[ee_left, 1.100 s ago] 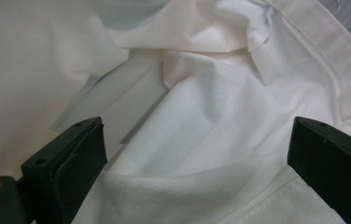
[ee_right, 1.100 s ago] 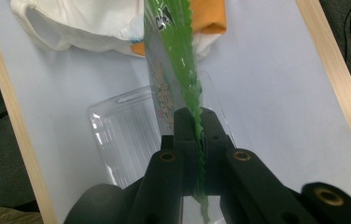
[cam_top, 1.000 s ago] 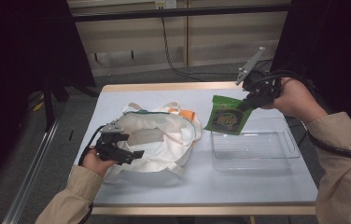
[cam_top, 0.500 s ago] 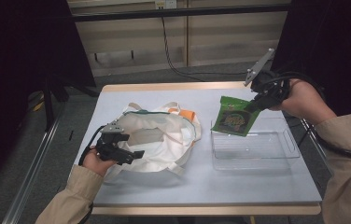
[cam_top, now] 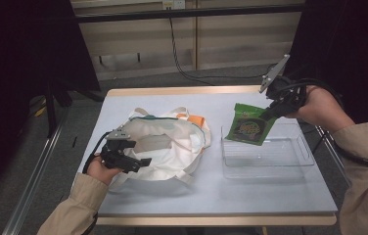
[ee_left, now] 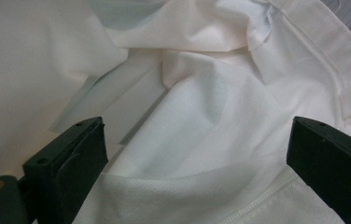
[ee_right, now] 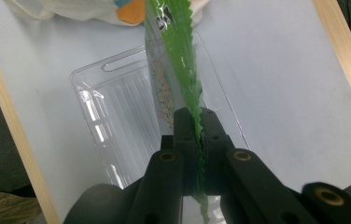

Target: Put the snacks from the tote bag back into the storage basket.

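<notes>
Currently the right hand-held gripper (cam_top: 269, 115) has its jaws clamped shut on the serrated edge of a green printed foil snack packet (cam_top: 246, 128), which hangs just above the far left corner of the clear rectangular plastic tray (cam_top: 289, 159) on the table (cam_top: 211, 193). Left of the tray, the left hand-held gripper (cam_top: 144, 161) stands wide open, its jaws resting on the white fabric tote bag (cam_top: 182, 142), gripping nothing.

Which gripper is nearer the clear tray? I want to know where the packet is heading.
Right. The right gripper hangs just above the clear tray's far edge, pinching the green packet. The left gripper is across the table on the white bag.
</notes>
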Demonstrator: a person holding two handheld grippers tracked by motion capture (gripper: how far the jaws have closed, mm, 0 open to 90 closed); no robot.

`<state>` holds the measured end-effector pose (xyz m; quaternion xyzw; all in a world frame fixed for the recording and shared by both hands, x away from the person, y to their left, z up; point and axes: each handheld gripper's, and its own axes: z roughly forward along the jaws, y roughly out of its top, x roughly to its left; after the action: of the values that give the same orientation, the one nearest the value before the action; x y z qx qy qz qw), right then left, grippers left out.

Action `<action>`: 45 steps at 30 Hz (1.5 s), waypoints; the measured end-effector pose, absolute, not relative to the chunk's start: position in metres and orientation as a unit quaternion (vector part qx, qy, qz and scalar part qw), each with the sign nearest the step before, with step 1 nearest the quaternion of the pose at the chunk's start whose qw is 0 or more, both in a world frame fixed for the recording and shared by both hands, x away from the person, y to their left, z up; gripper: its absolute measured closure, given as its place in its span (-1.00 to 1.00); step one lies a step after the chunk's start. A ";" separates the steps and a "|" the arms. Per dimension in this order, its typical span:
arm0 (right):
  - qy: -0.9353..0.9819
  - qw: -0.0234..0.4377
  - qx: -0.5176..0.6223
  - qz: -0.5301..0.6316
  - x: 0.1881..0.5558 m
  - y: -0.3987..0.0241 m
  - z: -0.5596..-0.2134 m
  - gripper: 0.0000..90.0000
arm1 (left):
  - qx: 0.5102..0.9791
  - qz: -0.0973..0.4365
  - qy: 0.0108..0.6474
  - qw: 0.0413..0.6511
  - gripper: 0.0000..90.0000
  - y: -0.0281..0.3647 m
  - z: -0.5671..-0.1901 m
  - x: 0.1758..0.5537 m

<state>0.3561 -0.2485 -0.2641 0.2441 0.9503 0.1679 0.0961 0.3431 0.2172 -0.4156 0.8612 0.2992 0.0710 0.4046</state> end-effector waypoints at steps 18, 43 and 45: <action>0.953 0.079 0.248 0.157 0.364 -0.250 -0.285 0.96 | 0.864 0.067 0.295 0.403 -0.88 0.215 -0.417 0.344; 0.958 0.058 0.239 0.148 0.385 -0.242 -0.319 0.95 | 0.865 0.068 0.294 0.401 -0.88 0.214 -0.416 0.344; 0.958 0.057 0.238 0.150 0.387 -0.240 -0.321 0.95 | 0.864 0.069 0.294 0.402 -0.88 0.214 -0.417 0.344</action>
<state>0.3870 -0.2404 -0.3209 0.2381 0.9579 0.1500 0.0570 0.3442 0.2138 -0.4165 0.8643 0.2937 0.0692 0.4024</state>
